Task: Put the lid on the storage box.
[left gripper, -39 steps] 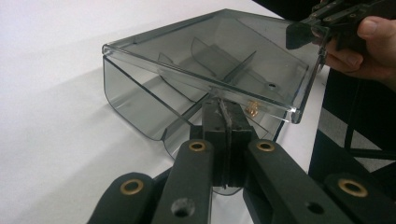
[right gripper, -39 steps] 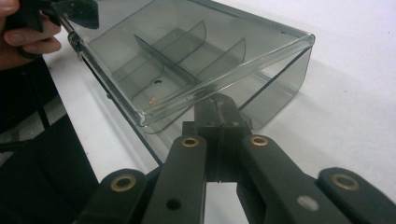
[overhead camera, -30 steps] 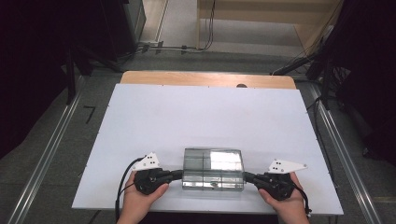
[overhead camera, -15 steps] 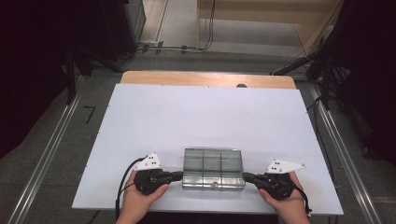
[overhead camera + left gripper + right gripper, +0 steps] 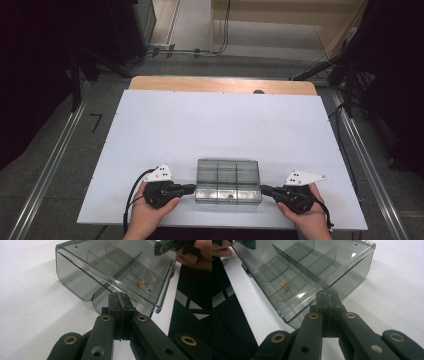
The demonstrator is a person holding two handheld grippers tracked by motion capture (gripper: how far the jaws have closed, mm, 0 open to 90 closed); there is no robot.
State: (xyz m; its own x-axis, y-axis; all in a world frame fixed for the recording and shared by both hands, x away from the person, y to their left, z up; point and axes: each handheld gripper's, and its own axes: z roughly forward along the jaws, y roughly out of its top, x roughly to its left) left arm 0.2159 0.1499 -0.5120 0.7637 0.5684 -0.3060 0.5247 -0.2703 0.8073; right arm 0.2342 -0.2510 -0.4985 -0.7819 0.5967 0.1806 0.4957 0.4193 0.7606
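A smoky clear plastic box (image 5: pixel 228 180) with several inner compartments lies near the front edge of the white table (image 5: pixel 220 125). My left gripper (image 5: pixel 192 188) is shut, its tip against the box's left end. My right gripper (image 5: pixel 263 189) is shut too, its tip at the box's right end. In the left gripper view the closed jaws (image 5: pixel 119 296) meet the rim of the box (image 5: pixel 112 270), and a small brass piece (image 5: pixel 141 283) lies inside. In the right gripper view the closed jaws (image 5: pixel 328 293) touch the box (image 5: pixel 307 267) at its near corner, with the brass piece (image 5: pixel 284 284) in a compartment.
A wooden strip (image 5: pixel 220 84) borders the table's far side. The table's front edge runs just below both hands. Metal rails (image 5: pixel 47 170) and cables lie on the floor at either side. The other hand's gripper (image 5: pixel 172 243) touches the box's far end.
A bright glare on the box's top one second ago has faded. The box and both hands have kept their places.
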